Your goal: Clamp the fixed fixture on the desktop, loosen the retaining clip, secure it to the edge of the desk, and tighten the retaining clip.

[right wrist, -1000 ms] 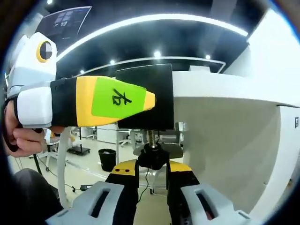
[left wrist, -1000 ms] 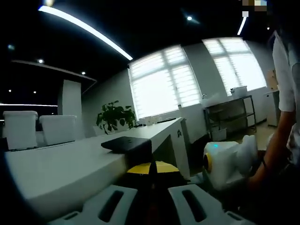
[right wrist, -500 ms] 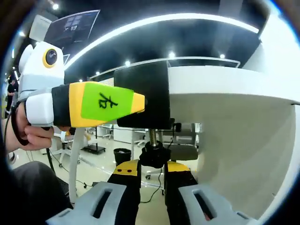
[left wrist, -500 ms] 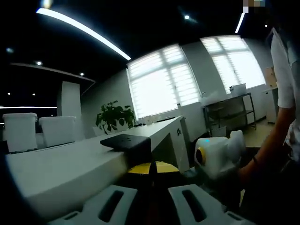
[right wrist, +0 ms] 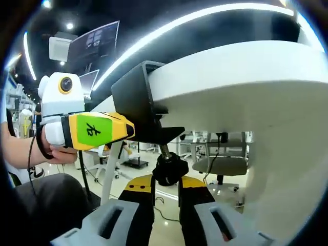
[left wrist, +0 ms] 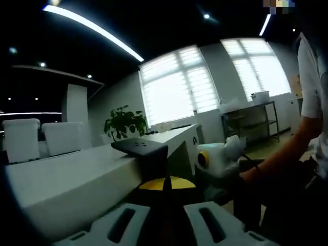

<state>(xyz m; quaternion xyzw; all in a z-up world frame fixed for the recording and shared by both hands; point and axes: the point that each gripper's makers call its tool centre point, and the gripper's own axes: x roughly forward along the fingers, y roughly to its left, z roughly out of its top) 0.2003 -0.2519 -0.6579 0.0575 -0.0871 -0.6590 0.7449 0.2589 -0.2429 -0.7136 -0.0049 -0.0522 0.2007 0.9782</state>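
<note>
The right gripper view shows the right gripper (right wrist: 166, 188) pinching the clamp's screw knob (right wrist: 169, 169) under the worktop (right wrist: 246, 77); the left gripper (right wrist: 105, 130) grips the black clamp (right wrist: 136, 105); the left gripper view shows the clamp's top plate (left wrist: 139, 147).

The black clamp (right wrist: 141, 105) is hooking over the bench (right wrist: 246, 77) edge, blocking passage there. The left claw (right wrist: 128, 130) is pressing in from one side, and the right claw (right wrist: 166, 184) is closing on the knob (right wrist: 170, 169) underneath. Beneath the bench slab, open air is reaching down to the floor (right wrist: 164, 205).
</note>
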